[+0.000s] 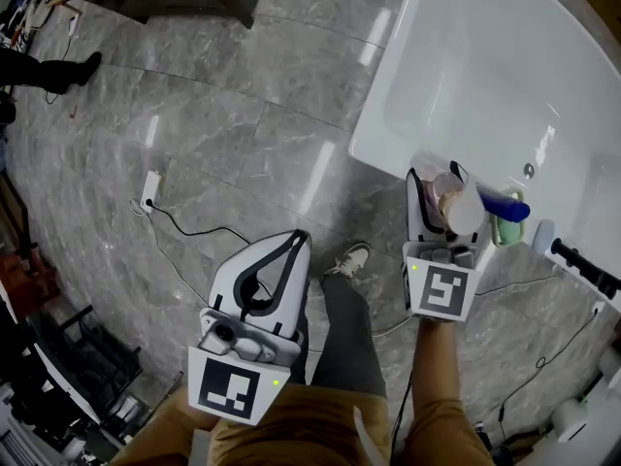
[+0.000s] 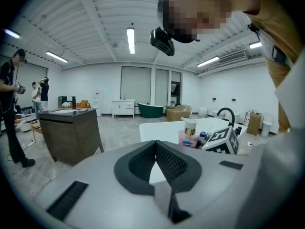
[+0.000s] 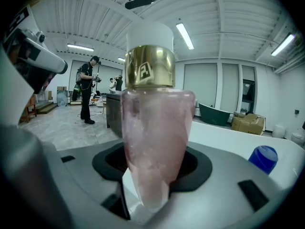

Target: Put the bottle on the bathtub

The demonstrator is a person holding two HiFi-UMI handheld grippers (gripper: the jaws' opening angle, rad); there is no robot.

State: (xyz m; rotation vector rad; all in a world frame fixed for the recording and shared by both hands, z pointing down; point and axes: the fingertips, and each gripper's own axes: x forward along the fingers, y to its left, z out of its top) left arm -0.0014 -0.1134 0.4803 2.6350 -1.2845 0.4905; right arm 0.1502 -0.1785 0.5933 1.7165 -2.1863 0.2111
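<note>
A clear pink bottle (image 3: 155, 137) with a gold collar and a white cap is gripped between the jaws of my right gripper (image 3: 151, 162). In the head view the bottle (image 1: 454, 200) and right gripper (image 1: 437, 179) hover over the near rim of the white bathtub (image 1: 485, 76). My left gripper (image 1: 299, 239) is lower left over the floor, shut with nothing in it. From the left gripper view, its shut jaws (image 2: 155, 147) point toward the bottle (image 2: 189, 136) and the bathtub (image 2: 159, 130).
A blue bottle (image 1: 509, 205) lies on the tub rim beside a green soap dish (image 1: 507, 231); its blue end (image 3: 263, 159) shows in the right gripper view. A black faucet (image 1: 582, 265) stands at the right. A cable and power strip (image 1: 149, 190) lie on the grey marble floor.
</note>
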